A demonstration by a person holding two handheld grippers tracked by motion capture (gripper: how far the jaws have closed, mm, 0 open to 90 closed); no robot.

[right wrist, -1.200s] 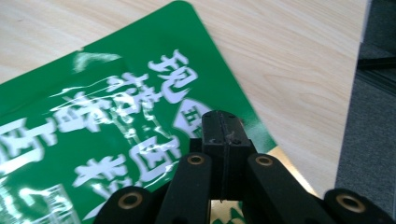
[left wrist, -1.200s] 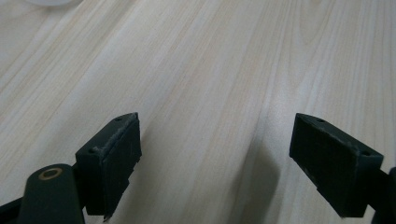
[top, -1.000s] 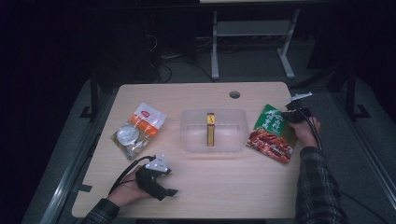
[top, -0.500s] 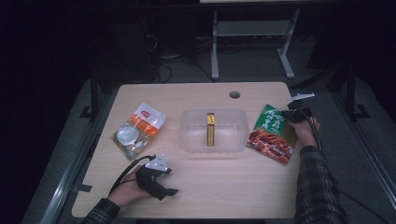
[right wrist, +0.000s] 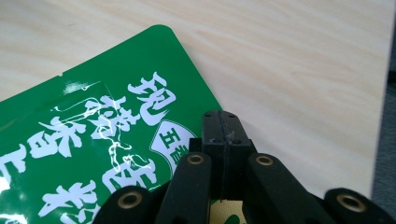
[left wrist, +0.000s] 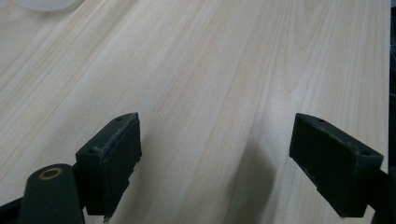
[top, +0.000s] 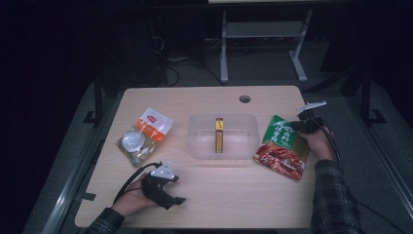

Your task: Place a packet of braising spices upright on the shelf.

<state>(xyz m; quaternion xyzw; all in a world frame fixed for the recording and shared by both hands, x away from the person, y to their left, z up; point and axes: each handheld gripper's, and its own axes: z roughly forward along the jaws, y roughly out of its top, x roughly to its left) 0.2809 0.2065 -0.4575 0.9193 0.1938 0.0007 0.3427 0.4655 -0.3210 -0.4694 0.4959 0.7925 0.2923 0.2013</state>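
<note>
I take the clear tub point(top: 223, 137) at the middle of the counter point(top: 234, 195) as my mark. Inside it a yellow and brown stick pack point(top: 219, 135) lies lengthwise. Just right of the tub lies the green snack pouch point(top: 281, 146), one corner close to the tub wall. My right hand-held gripper point(top: 298, 126) is clenched, its jaws pressed together over the pouch's far right edge point(right wrist: 140, 121); whether a fold of the pouch is pinched between them I cannot tell. Left of the tub, well apart, lies an orange and white packet point(top: 144, 136). My left hand-held gripper point(top: 176, 200) rests nearer me than the tub, jaws spread wide over bare wood. The floor beyond the counter is too dark to read.
</note>
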